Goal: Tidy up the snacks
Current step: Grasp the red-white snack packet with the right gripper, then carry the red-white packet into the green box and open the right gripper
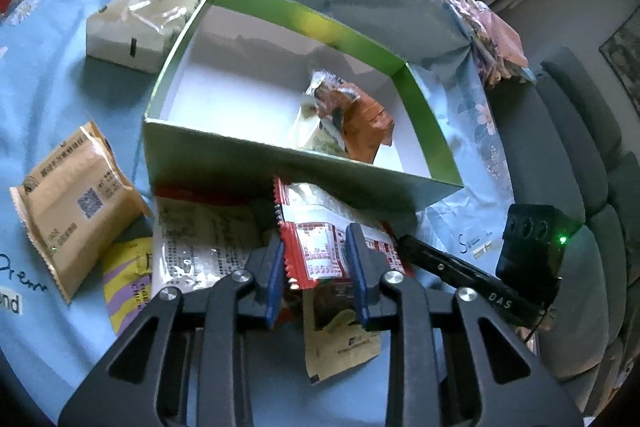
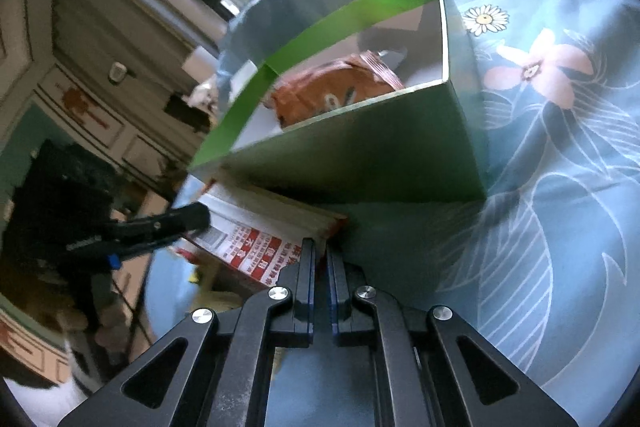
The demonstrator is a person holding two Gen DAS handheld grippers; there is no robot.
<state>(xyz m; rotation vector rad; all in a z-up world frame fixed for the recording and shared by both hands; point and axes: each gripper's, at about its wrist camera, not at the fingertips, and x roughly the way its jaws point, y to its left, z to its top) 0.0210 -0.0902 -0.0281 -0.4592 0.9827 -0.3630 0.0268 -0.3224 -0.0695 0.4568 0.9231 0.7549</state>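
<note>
A green box (image 1: 224, 151) with a white floor stands on the blue cloth; an orange snack packet (image 1: 360, 119) lies inside, also seen in the right wrist view (image 2: 324, 95). My left gripper (image 1: 316, 247) has its jaws around a red-and-white snack packet (image 1: 320, 247) just before the box; whether the pads touch it I cannot tell. My right gripper (image 2: 320, 259) is shut on the corner of that red-and-white packet (image 2: 256, 239), beside the box's green wall (image 2: 360, 155). The right gripper's finger (image 1: 440, 263) shows in the left wrist view.
A tan packet (image 1: 76, 203), a clear printed packet (image 1: 200, 243), a purple-yellow packet (image 1: 128, 283) and a brown packet (image 1: 340, 343) lie near the box. A white tissue box (image 1: 128, 35) stands behind it. A grey sofa (image 1: 580, 187) is at right.
</note>
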